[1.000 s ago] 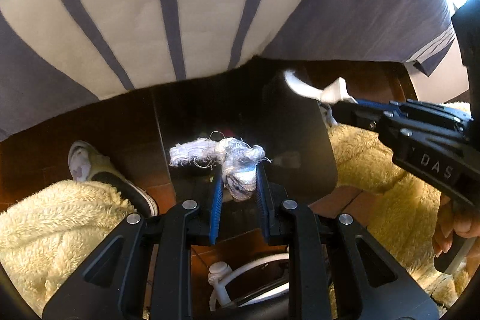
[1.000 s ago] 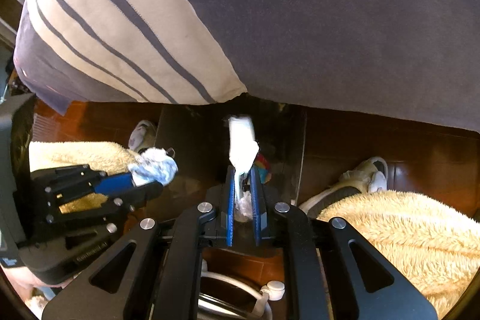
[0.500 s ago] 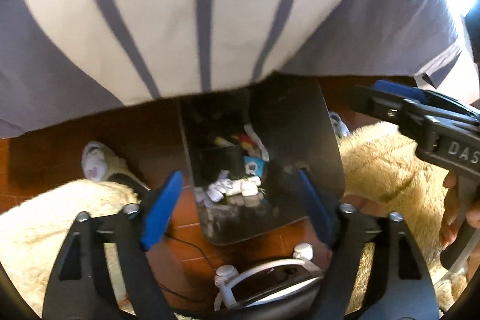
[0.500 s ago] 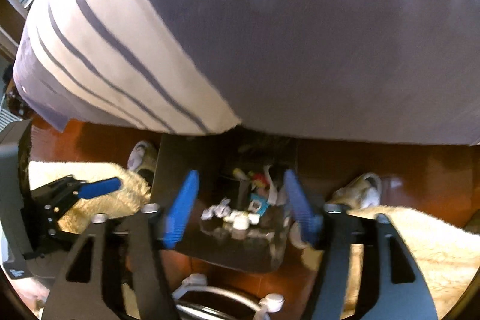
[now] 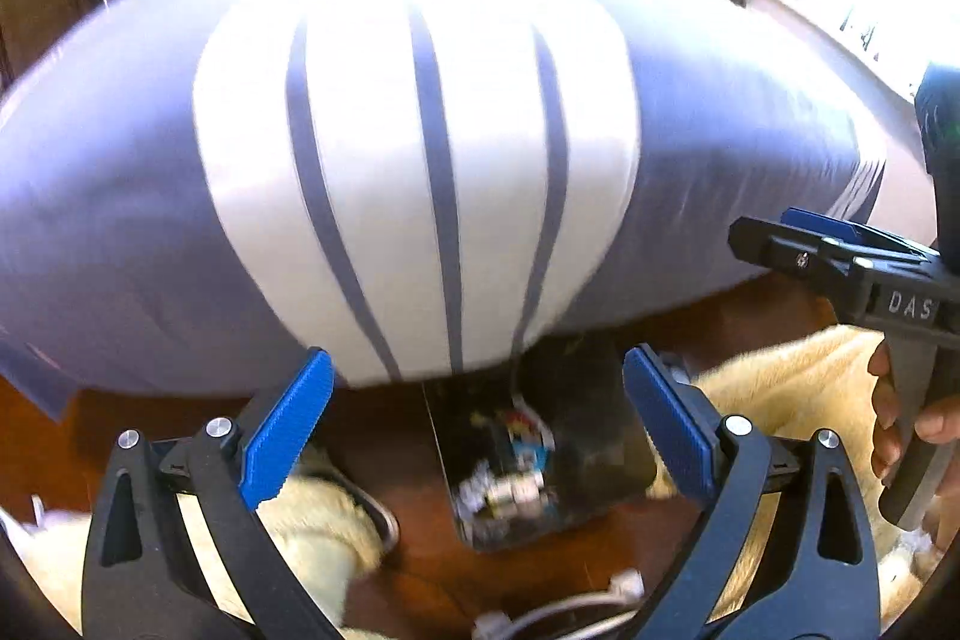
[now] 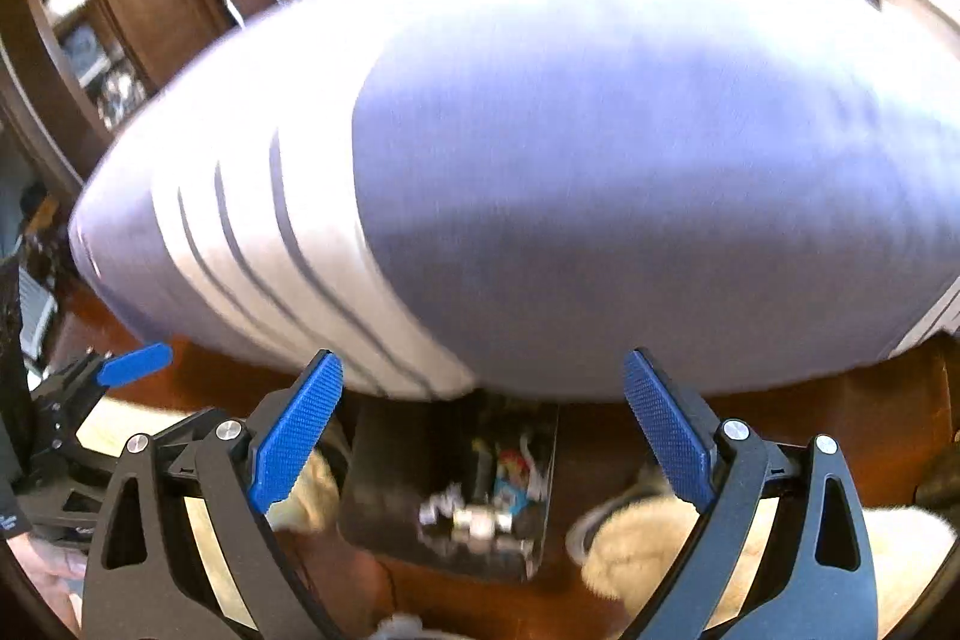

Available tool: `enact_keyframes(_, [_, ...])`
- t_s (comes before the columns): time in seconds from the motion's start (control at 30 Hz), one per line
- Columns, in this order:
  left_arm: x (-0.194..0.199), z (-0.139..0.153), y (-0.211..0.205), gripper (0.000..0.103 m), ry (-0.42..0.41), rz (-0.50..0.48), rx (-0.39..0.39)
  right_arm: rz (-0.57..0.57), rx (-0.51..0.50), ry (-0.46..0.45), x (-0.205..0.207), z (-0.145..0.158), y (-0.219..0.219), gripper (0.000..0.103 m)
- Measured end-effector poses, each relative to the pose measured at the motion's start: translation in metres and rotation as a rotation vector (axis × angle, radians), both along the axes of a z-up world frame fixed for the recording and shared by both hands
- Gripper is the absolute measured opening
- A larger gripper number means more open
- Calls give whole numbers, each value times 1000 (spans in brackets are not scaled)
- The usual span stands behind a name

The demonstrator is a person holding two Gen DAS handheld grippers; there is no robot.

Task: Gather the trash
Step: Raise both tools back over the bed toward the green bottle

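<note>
A dark trash bin (image 5: pixel 606 436) stands on the wooden floor below the bed edge, with several scraps of trash (image 5: pixel 510 478) inside. It also shows in the right wrist view (image 6: pixel 390 466) with the trash (image 6: pixel 480 508). My left gripper (image 5: pixel 477 424) is open and empty above the bin. My right gripper (image 6: pixel 480 424) is open and empty above the bin too. The right gripper shows at the right of the left wrist view (image 5: pixel 840 256), and the left gripper at the left of the right wrist view (image 6: pixel 129 364).
A bed with a purple and white striped cover (image 5: pixel 420 160) fills the upper view. Cream fluffy rugs (image 5: pixel 774 382) lie on both sides of the bin. A shoe (image 6: pixel 606 526) lies right of the bin. White cables (image 5: pixel 558 610) lie on the floor near me.
Both grippers opened and dropped their white scraps into the bin, then lifted up and back, so the bed now fills more of both views.
</note>
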State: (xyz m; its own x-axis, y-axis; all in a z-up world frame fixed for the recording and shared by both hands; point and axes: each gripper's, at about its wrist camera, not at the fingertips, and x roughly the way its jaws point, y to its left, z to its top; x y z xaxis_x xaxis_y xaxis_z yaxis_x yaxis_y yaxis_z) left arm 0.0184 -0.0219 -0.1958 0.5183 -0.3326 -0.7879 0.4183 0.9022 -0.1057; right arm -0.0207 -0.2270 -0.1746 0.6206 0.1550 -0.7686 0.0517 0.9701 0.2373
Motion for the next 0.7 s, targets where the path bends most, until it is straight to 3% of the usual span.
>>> enact_keyframes(0.13, [6,33,4,93,-50,12,-37,-18,21,-102,-2,37,-13,95])
enact_keyframes(0.33, [27,80,13,93,-125,35,-78,-17,-42,-231,9,87,-21,95])
enact_keyframes(0.7, [90,135,10,95,-220,77,-64,12,-130,-295,70,132,-30,95])
